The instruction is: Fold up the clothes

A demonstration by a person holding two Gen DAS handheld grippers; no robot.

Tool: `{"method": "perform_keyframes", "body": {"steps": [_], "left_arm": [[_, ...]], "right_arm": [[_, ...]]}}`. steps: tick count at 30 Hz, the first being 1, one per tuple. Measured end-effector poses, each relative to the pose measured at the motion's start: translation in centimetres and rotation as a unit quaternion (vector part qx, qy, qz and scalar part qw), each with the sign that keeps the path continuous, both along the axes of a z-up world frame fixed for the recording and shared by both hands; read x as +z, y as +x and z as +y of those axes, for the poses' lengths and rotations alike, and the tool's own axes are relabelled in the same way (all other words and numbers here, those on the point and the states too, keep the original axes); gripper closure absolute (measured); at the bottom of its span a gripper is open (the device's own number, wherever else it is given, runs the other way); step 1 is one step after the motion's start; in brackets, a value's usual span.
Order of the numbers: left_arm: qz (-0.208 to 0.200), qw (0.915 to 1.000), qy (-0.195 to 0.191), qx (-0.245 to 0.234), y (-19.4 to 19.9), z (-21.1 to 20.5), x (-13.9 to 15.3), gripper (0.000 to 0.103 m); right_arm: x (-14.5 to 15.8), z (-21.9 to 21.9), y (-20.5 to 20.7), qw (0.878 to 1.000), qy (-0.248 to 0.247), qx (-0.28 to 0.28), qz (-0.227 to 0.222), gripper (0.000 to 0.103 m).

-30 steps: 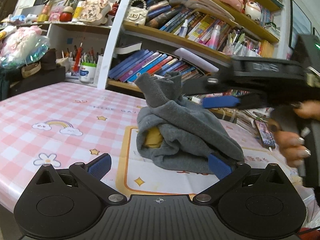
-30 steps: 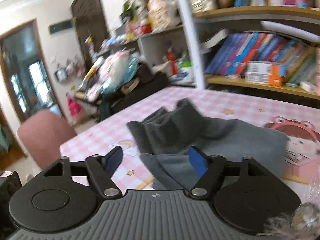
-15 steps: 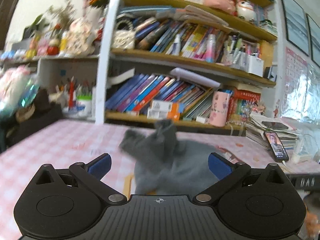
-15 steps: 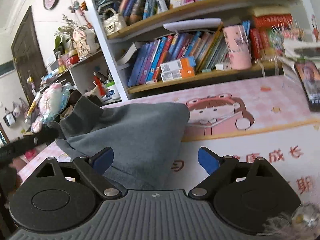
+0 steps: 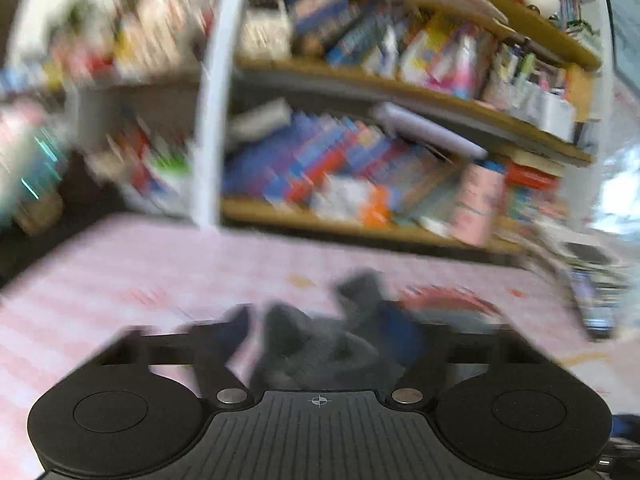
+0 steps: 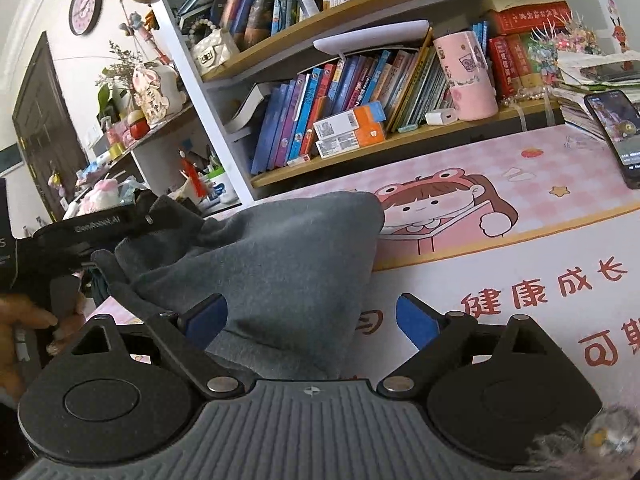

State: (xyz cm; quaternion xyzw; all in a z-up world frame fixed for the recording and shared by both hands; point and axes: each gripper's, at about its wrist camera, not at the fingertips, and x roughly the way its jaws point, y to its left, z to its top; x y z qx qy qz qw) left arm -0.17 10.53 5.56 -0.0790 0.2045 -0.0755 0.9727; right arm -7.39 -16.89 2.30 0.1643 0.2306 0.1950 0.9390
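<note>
A grey fleece garment [image 6: 280,264] lies bunched on the pink checked table [image 6: 532,168]. In the right wrist view my right gripper [image 6: 310,318] is open, with the cloth's near edge between its blue pads [image 6: 416,322]. The left gripper [image 6: 96,228] shows at the left of that view, against the garment's far end. The left wrist view is badly blurred: the garment [image 5: 316,344] sits bunched between the left gripper's [image 5: 320,330] fingers, which stand closer together than before, but I cannot tell whether they grip it.
A bookshelf [image 6: 360,148] full of books runs along the table's far edge, with a pink cup [image 6: 466,76] on it. A phone [image 6: 618,132] lies at the table's right end. A printed mat [image 6: 520,280] covers the table's near part.
The left gripper has swung fast towards the garment and its fingers have come closer together around the cloth. The right gripper has moved in slightly, still open.
</note>
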Motion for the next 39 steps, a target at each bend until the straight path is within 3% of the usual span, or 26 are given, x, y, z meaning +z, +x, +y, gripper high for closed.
{"method": "perform_keyframes", "body": {"steps": [1,3,6,10,14,15,17,18,19,23,26,29,32,39], "left_arm": [[0.008,0.9996,-0.023,-0.014,0.2,0.7,0.0,0.085],[-0.005,0.9967,-0.078,-0.021,-0.2,2.5,0.3,0.089],[-0.007,0.9856,-0.169,0.001,-0.5,5.5,-0.9,0.089],[0.063,0.9715,-0.226,0.036,0.8,7.7,-5.7,0.086],[0.064,0.9548,-0.288,0.038,0.3,8.9,-8.1,0.08],[0.061,0.9538,-0.292,0.036,0.2,9.1,-8.0,0.077],[0.052,0.9536,-0.293,0.044,-0.3,9.5,-7.4,0.057],[0.043,0.9543,-0.291,0.052,-0.8,9.7,-7.1,0.039],[0.034,0.9548,-0.289,0.061,-1.3,10.0,-6.7,0.031],[0.015,0.9575,-0.284,0.045,-2.3,10.2,-6.0,0.026],[0.029,0.9578,-0.284,0.032,-2.0,9.8,-6.3,0.026],[0.06,0.9537,-0.292,0.041,-1.2,9.3,-7.5,0.027],[0.064,0.9472,-0.311,0.045,-1.0,9.2,-8.2,0.026],[0.067,0.9518,-0.299,0.02,-0.8,8.3,-7.4,0.019]], "right_arm": [[-0.1,0.0,0.0,1.0,0.0,0.001,0.001,0.012],[-0.1,0.0,0.1,1.0,-0.002,0.001,0.003,0.012],[-0.3,-0.1,0.2,1.0,0.001,0.0,0.006,0.012],[-0.4,-0.1,0.3,1.0,0.001,0.002,0.012,0.012],[-0.6,-0.1,0.5,1.0,0.003,0.005,0.019,0.012],[-0.6,-0.1,0.5,1.0,0.002,0.005,0.02,0.012],[-0.6,-0.2,0.4,1.0,0.003,0.005,0.02,0.012],[-0.6,-0.3,0.4,1.0,0.005,0.004,0.02,0.012],[-0.6,-0.3,0.5,1.0,0.007,0.004,0.022,0.012],[-0.7,-0.5,0.6,0.999,0.015,0.003,0.028,0.012],[-0.6,-0.4,0.7,0.999,0.021,0.005,0.031,0.012],[-0.5,-0.5,1.1,0.999,0.029,0.01,0.036,0.012],[-0.6,-0.5,1.8,0.997,0.048,0.017,0.053,0.012],[-1.2,-0.5,4.1,0.988,0.103,0.033,0.11,0.014]]}}
